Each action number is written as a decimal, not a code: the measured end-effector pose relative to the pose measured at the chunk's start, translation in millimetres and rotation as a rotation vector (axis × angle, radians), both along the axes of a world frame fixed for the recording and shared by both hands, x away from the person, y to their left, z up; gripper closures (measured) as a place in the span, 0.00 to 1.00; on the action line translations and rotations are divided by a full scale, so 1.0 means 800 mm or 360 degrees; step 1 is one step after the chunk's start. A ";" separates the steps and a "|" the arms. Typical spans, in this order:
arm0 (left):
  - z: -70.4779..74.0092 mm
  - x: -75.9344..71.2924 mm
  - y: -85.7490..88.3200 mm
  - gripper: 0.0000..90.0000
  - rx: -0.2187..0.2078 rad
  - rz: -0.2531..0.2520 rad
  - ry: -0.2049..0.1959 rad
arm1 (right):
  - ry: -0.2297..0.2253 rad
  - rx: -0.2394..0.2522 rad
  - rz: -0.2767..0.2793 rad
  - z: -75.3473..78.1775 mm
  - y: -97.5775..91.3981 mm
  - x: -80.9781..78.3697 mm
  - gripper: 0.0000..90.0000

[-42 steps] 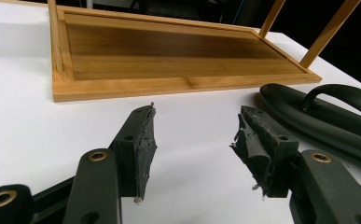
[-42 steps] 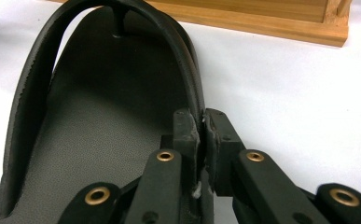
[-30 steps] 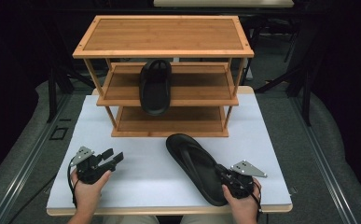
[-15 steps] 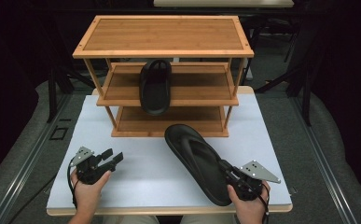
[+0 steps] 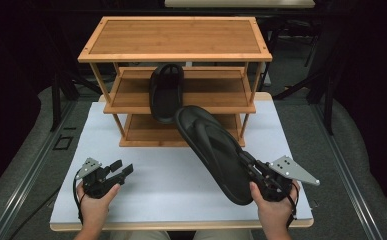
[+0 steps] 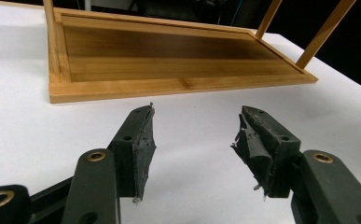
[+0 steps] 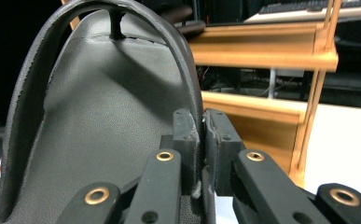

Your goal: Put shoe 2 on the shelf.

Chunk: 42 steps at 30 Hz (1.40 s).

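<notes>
Right gripper [image 5: 253,170] pinches the strap of the black flip-flop [image 5: 211,145] and has lifted it off the white table [image 5: 171,180]; toe now mid-frame, overlapping the wooden rack [image 5: 176,52], probably headed for a shelf beside the other flip-flop [image 5: 166,92]. Left gripper [image 5: 123,170], lower left, jaws spread, empty.

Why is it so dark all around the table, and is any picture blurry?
High view: light falls on the white table and wooden rack, the room behind stays black. Right gripper view: the black flip-flop sits so near the camera that it looks huge and soft, with dark background. Left gripper view: sharp and bright, with shade under the rack's shelf.
</notes>
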<state>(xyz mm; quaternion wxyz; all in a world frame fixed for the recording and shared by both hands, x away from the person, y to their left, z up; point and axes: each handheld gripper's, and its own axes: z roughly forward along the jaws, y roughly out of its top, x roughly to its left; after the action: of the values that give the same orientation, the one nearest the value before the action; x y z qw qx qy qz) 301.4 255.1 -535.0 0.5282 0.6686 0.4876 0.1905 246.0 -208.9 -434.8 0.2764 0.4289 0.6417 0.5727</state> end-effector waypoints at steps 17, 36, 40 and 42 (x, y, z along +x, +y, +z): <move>-0.003 0.003 0.003 0.50 -0.0005 0.0001 0.0004 | -0.0004 0.0001 -0.0158 0.042 0.015 0.114 0.92; -0.004 0.005 0.005 0.50 0.0002 0.0005 0.0019 | 0.0070 -0.0112 -0.0381 0.063 0.044 0.203 0.92; -0.004 0.004 0.006 0.50 -0.0001 0.0005 0.0015 | 0.0077 -0.0124 -0.0402 0.060 0.045 0.205 0.92; -0.004 0.004 0.006 0.50 0.0004 0.0005 0.0017 | 0.0101 -0.0111 -0.0420 0.055 0.043 0.207 0.92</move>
<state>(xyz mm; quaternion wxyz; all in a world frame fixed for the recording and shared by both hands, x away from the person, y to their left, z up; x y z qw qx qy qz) 304.5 260.0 -538.4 0.5246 0.6695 0.4911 0.1882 411.3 -174.7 -390.8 0.3435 0.5176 0.6076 0.4949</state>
